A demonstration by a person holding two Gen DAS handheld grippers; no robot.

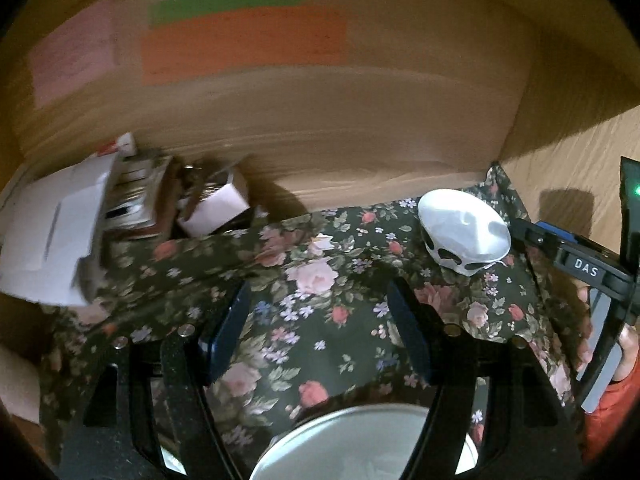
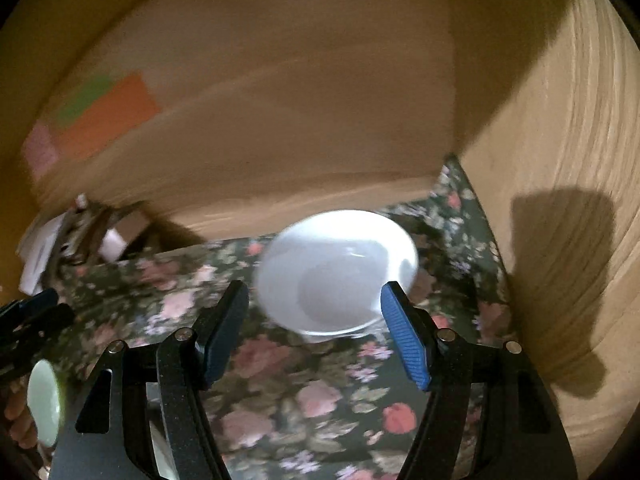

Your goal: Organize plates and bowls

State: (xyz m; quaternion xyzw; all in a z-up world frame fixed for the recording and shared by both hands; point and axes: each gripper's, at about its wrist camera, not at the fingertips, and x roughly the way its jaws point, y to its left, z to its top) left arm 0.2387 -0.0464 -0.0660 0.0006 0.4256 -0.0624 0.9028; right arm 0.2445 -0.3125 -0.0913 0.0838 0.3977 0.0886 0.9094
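A white bowl (image 2: 336,272) with black spots on its outside (image 1: 464,232) sits on the floral tablecloth (image 1: 320,280), near the back right corner. It looks tipped toward the cameras and is blurred. My right gripper (image 2: 316,316) is open, the bowl just ahead of its fingers, the blue right fingertip (image 2: 394,304) overlapping the rim. In the left wrist view the right gripper (image 1: 576,264) reaches in from the right edge. My left gripper (image 1: 320,320) is open over bare cloth. A pale round plate (image 1: 360,440) lies under its base and shows edge-on (image 2: 44,404) in the right wrist view.
A wooden back wall (image 1: 320,140) with orange and green paper patches and a wooden side wall (image 2: 560,200) close in the corner. White boxes and papers (image 1: 60,236) are piled at the back left. A hand in a red sleeve (image 1: 616,400) holds the right gripper.
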